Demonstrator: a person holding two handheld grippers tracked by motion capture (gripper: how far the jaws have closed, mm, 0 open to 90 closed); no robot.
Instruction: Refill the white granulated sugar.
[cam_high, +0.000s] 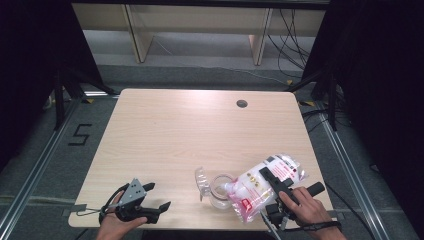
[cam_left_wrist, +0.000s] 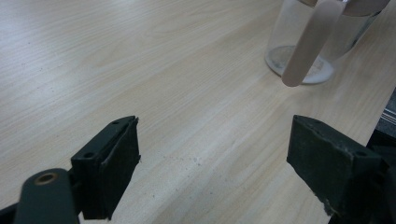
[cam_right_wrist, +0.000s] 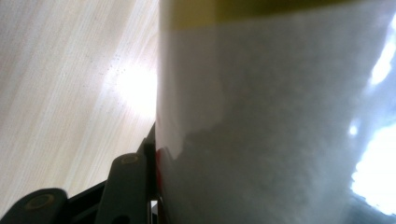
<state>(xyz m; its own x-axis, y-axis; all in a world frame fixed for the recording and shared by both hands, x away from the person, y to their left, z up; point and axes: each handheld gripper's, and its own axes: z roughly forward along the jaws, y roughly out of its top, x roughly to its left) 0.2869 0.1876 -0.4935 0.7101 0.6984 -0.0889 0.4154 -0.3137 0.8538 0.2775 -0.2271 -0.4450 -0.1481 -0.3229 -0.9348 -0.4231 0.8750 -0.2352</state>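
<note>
Clear plastic makes up the bag (cam_high: 265, 187) of white grains, tilted with its lower end at the mouth of the glass jar (cam_high: 220, 190) near the table's (cam_high: 190, 130) front edge. The right gripper (cam_high: 274, 181) clamps the bag about half-wide. The left gripper (cam_left_wrist: 215, 163) rests spread wide and empty near the front left corner, well apart from the jar.

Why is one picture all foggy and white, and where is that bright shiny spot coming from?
In the right gripper view the bag sits so near the lens that it blurs, and lamp glare burns white on the table. The left gripper view keeps its jaws sharp, the jar soft. The high view is evenly lit, with dark edges.
</note>
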